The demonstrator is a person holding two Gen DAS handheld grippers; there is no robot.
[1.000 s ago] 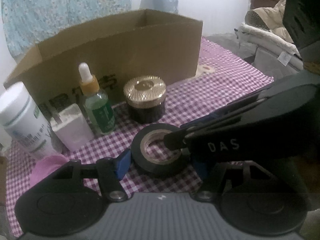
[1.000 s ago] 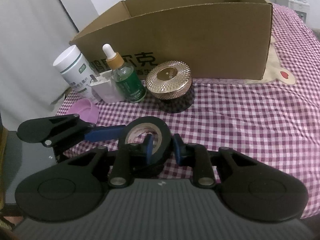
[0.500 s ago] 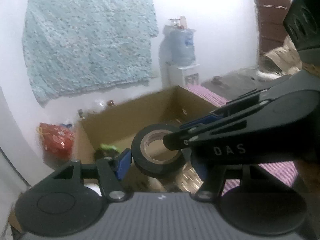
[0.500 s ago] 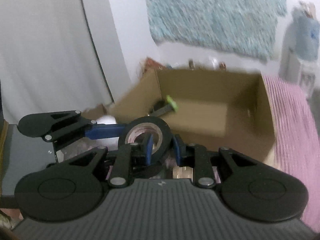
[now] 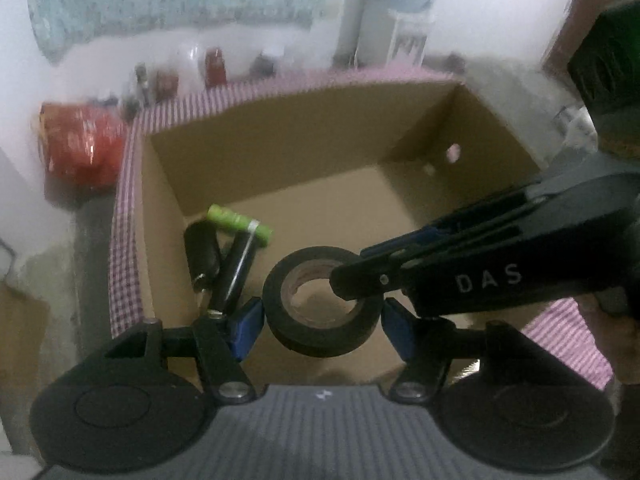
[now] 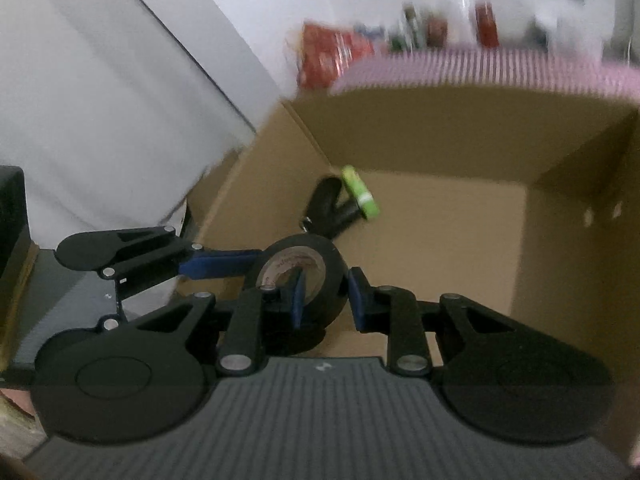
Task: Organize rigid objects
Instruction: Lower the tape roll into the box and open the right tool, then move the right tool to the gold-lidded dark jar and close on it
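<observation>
Since a second ago the roll of black tape (image 5: 322,306) has left the checked cloth and now hangs over the open cardboard box (image 5: 160,200), carried there by both claws together. Going from the left: deep in the box's left corner lie a short black cylinder (image 5: 202,252) and a black stick with a green cap (image 5: 240,222), leaning on each other, so the floor beneath the tape is free. The left claw (image 5: 320,322) stands half spread with its blue pads on either side of the roll's outer rim, touching or very nearly so; it seems to steady the roll rather than bear it. The right claw (image 6: 324,294) pinches the roll's wall, one pad inside the core and one outside, which explains its narrow jaws. Its hold looks ready to let go over the box.
</observation>
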